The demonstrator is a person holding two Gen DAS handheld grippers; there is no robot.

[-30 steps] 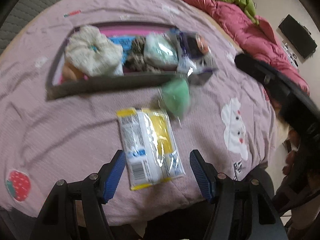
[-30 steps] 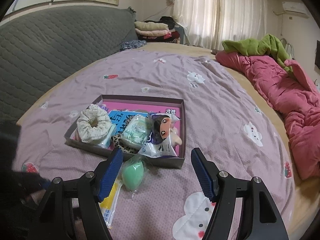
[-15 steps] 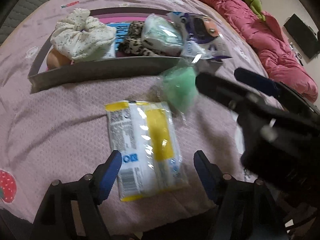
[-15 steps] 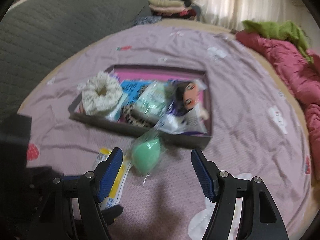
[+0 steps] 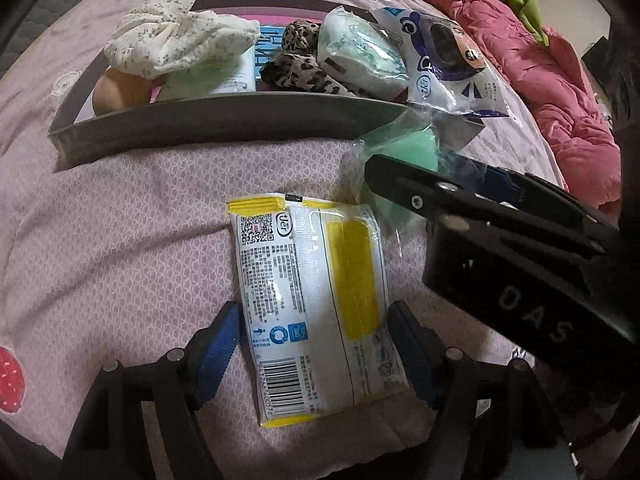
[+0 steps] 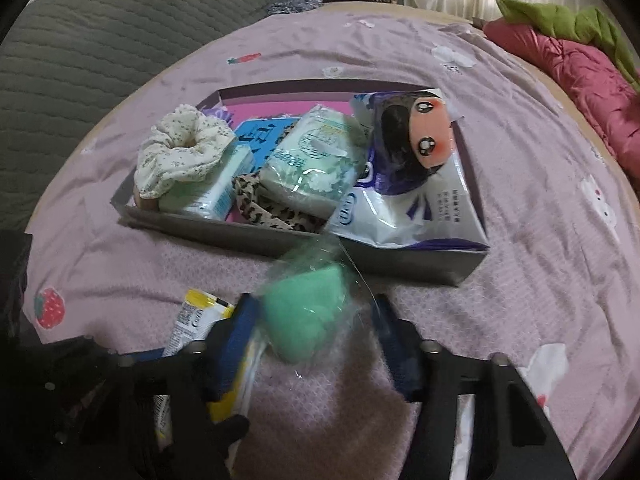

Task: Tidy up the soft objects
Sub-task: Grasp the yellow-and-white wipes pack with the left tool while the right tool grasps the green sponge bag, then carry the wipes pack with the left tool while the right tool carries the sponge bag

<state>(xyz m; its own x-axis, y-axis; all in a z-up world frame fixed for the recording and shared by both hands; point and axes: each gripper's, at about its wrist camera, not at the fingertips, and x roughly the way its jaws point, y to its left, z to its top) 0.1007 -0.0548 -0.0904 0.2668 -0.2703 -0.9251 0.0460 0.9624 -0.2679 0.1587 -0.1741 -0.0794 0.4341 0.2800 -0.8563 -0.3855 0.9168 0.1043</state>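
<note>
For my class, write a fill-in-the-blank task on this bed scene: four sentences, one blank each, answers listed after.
1. The left tool has its fingers on either side of a white and ____ packet.
2. The right tool straddles a wrapped ____ sponge.
3. The floral scrunchie lies inside the ____.
4. The doll-face bag hangs over the box's ____ wall.

Missing words: yellow; green; box; front
</note>
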